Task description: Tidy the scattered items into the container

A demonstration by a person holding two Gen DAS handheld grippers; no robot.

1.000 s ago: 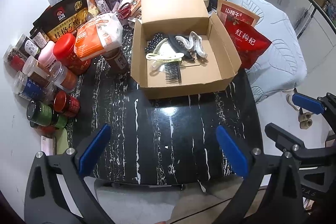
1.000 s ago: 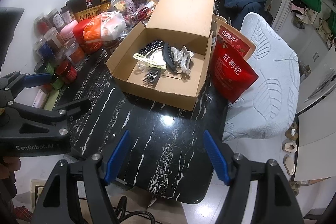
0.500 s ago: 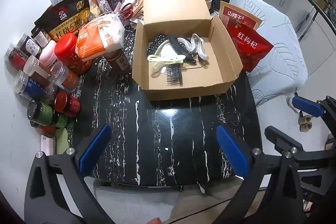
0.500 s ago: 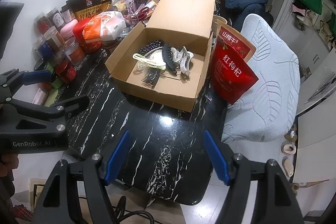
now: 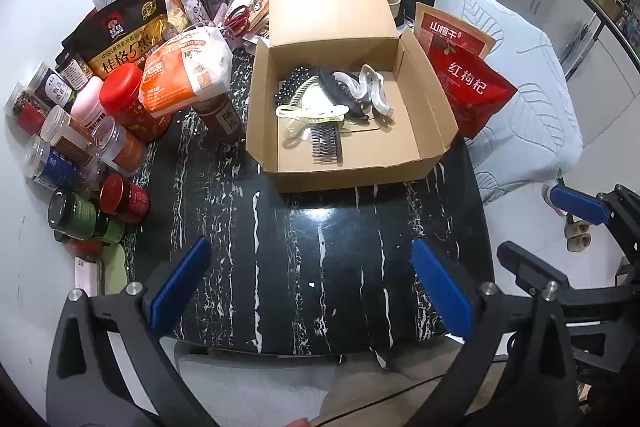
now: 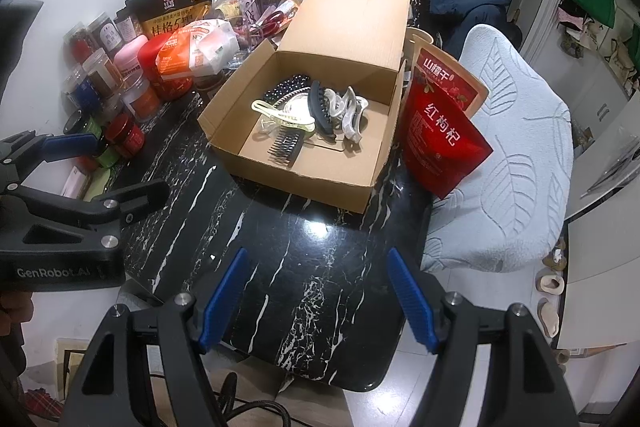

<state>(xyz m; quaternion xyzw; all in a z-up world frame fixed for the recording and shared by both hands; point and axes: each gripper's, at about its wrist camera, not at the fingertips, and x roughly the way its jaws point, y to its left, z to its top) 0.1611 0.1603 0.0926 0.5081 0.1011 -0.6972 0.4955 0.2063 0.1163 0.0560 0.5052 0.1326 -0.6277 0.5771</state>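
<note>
Both my wrist cams sit just behind their own fingers, tilted down at the table [image 5: 320, 267] from its near edge, not close to anything. Left cam looks at the box [image 5: 352, 171] almost head-on, jars [image 5: 80, 147] off to its left. Right cam sees the same box [image 6: 320, 183] from further right, so it looks skewed, chair [image 6: 512, 147] on its right. Shared: box, tabletop, jars, red bag [image 5: 472, 87]. Each cam also catches the other gripper at its frame edge.
</note>
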